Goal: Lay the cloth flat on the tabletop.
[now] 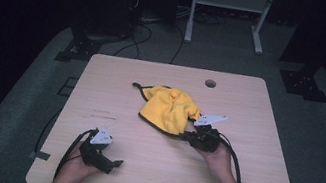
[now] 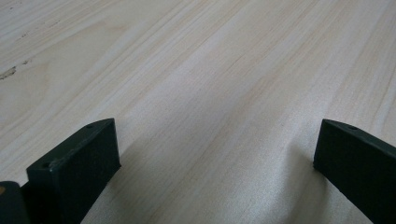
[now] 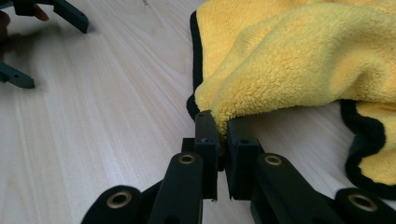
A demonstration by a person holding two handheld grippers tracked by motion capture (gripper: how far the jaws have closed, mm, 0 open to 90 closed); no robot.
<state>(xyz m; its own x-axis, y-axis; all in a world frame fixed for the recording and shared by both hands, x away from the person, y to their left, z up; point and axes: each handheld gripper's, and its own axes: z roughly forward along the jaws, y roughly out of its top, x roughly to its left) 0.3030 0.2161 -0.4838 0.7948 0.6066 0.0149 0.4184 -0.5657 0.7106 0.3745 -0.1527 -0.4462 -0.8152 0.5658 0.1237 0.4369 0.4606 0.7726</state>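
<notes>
Wooden table [image 1: 116, 88] — yellow cloth [image 1: 170, 109] lying diagonally, corner pinched.

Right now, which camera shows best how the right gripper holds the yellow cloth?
The right gripper view: its jaws are shut on a fold of the cloth at the right gripper. The high view shows the whole cloth on the table, but the pinch is tiny. The left gripper view shows bare wood.

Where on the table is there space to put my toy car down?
Bare wood lies left of the yellow cloth, out to the table edge, and along the near edge between the left gripper and right gripper. It is crowded where the right gripper's jaws pinch the cloth.
</notes>
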